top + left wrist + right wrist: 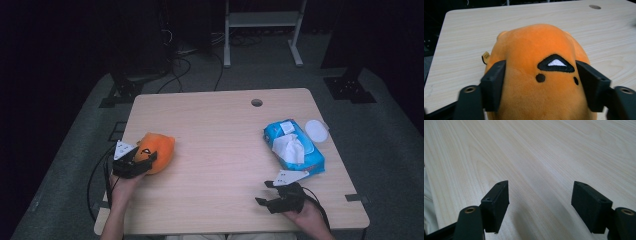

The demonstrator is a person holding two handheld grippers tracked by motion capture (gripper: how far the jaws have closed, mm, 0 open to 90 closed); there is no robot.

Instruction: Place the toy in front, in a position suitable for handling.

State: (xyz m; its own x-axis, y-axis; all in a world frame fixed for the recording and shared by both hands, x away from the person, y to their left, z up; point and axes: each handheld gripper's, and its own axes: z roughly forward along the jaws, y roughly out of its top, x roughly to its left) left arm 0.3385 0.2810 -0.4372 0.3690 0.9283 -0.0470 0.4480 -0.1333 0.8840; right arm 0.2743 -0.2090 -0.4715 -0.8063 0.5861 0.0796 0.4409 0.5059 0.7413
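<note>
Orange plush toy [536,72], soft short-pile fabric, rounded lumpy shape, sits on the near-left part of the pale wood-grain table [220,150]. Stitched on its face you see a black triangle with a white centre and two small black dots; a small tan tag pokes out at its left side in the left gripper view, writing on it too small to read.

Your left gripper [540,77] has the toy between its two black blocky jaws, one pad on each flank, both touching the plush; the fabric bulges a bit past the pads, so you are clamped on it. In the high view your left gripper [134,162] lies against the toy's near-left side, grey three-cornered plate on top.

Your right gripper [540,205] hovers low over bare tabletop, matte black jaws spread wide apart, nothing between them. In the high view the right gripper [267,195] is at the near-right, just in front of the wipes pack.

Blue glossy wipes pack [295,147], soft plastic film, lies at the right side of the table, well apart from the toy; a white crumpled wipe [287,147] sticks out of its top opening. Print on the pack is not readable. White oval lid [316,131] lies just beside its far-right corner. Round cable hole [256,102] near the far edge
</note>
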